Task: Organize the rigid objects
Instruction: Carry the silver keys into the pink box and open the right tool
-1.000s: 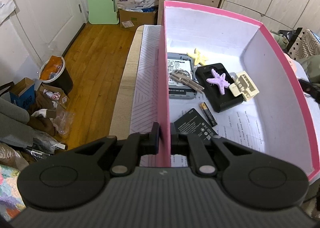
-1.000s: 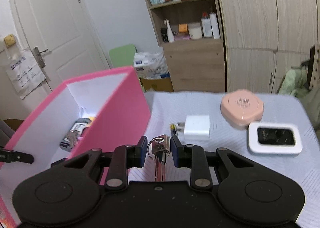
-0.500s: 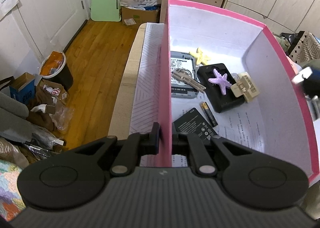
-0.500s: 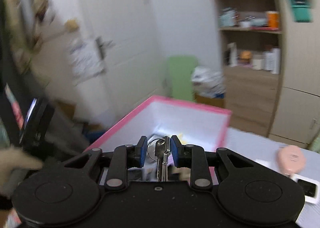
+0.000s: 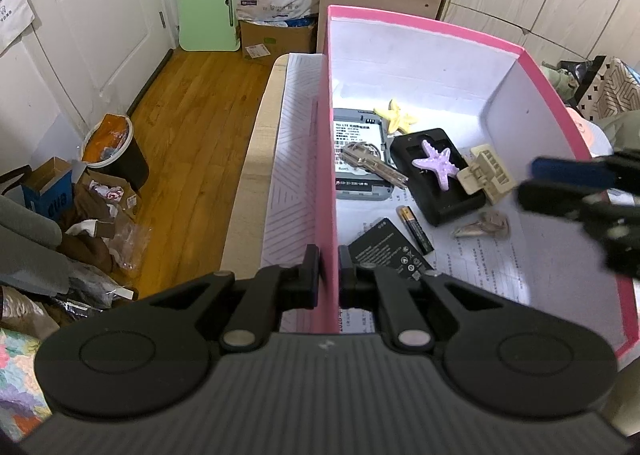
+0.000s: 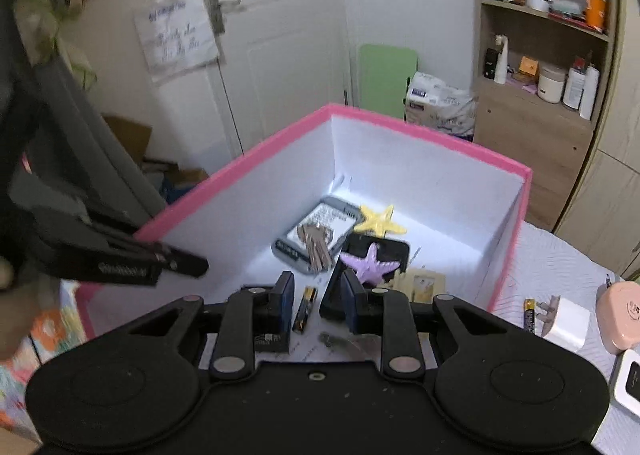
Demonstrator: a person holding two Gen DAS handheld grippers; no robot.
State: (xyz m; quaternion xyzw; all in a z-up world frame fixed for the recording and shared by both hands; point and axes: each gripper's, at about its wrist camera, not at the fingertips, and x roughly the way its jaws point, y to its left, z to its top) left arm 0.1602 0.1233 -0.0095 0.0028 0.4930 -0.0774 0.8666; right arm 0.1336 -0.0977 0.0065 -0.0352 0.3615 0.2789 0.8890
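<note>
Pink box wall clenched in our left gripper [image 5: 329, 269], while our right gripper [image 6: 317, 297] hangs released over the box.

In the left wrist view we pinch the near left wall of the pink box [image 5: 326, 159] at lower centre of the frame, 1 finger outside and 1 inside. Our right gripper enters that frame from the right edge, blurred, with its fingers spread and nothing between them. On the white box floor, at centre of the frame, we see a purple starfish [image 5: 437, 162] on a black charger [image 5: 460, 199], a yellow starfish [image 5: 396, 116], keys [image 5: 370, 165] on a grey device [image 5: 358, 191], a battery [image 5: 415, 229] and a 2nd bunch of keys [image 5: 482, 226], blurred, right of it. In the right wrist view, at the lower right, a white plug [image 6: 568, 321] and a pink case [image 6: 618, 315] lie outside the box on the table [image 6: 560, 259].
</note>
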